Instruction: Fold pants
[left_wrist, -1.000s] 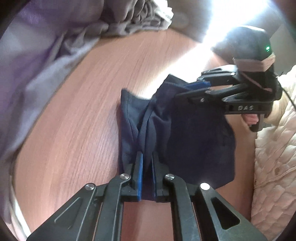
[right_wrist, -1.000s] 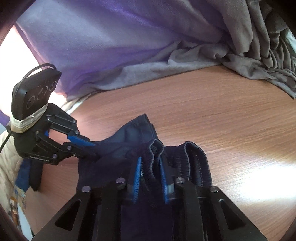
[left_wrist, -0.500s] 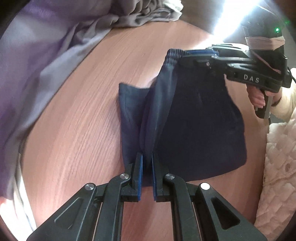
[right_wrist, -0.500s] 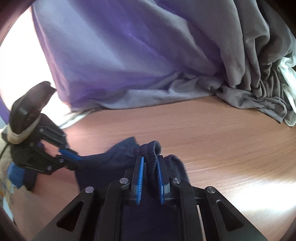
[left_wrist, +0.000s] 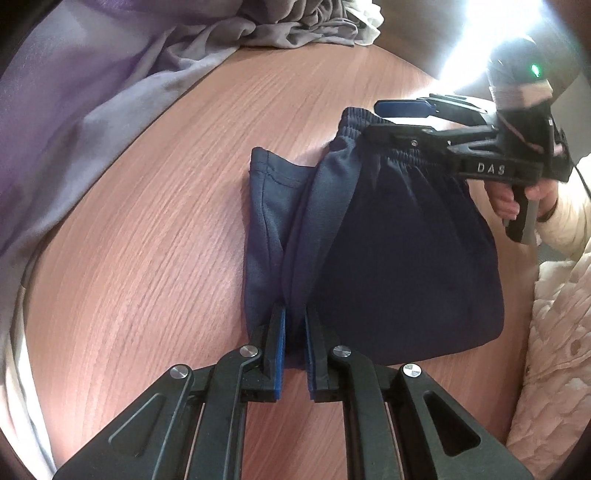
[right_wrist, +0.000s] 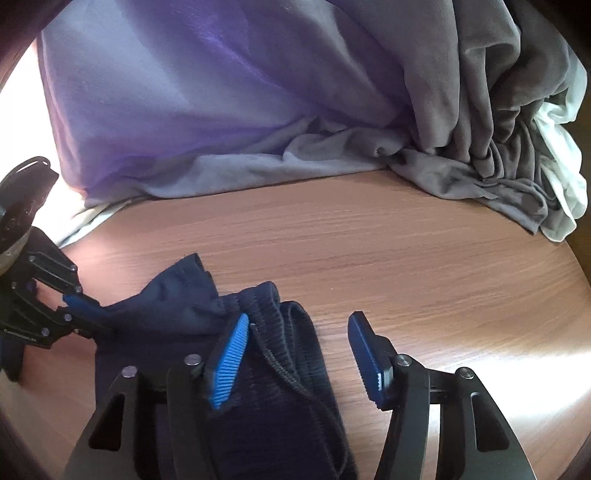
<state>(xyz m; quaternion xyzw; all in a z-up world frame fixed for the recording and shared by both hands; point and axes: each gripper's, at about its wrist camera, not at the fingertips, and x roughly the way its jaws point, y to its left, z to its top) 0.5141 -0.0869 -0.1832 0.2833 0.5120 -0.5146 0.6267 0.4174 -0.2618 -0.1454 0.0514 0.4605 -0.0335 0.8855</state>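
Dark navy pants (left_wrist: 402, 258) lie folded on the wooden table (left_wrist: 147, 258), elastic waistband (left_wrist: 391, 155) at the far end. My left gripper (left_wrist: 294, 325) is shut on a fold of the pants at their near edge. My right gripper (right_wrist: 299, 332) is open over the waistband (right_wrist: 284, 332) with its drawstring, holding nothing. In the left wrist view the right gripper (left_wrist: 391, 122) hovers at the waistband, its jaws apart. In the right wrist view the left gripper (right_wrist: 79, 314) pinches the pants (right_wrist: 177, 306) at the left.
A purple cloth (right_wrist: 184, 92) and a heap of grey fabric (right_wrist: 498, 129) line the far side of the table (right_wrist: 406, 258). A white cloth (right_wrist: 565, 177) lies beside them. A person's quilted cream sleeve (left_wrist: 561, 332) is at the right edge.
My right gripper has opened and let go of the waistband, which now lies on the table. My left gripper keeps its hold on the fold.
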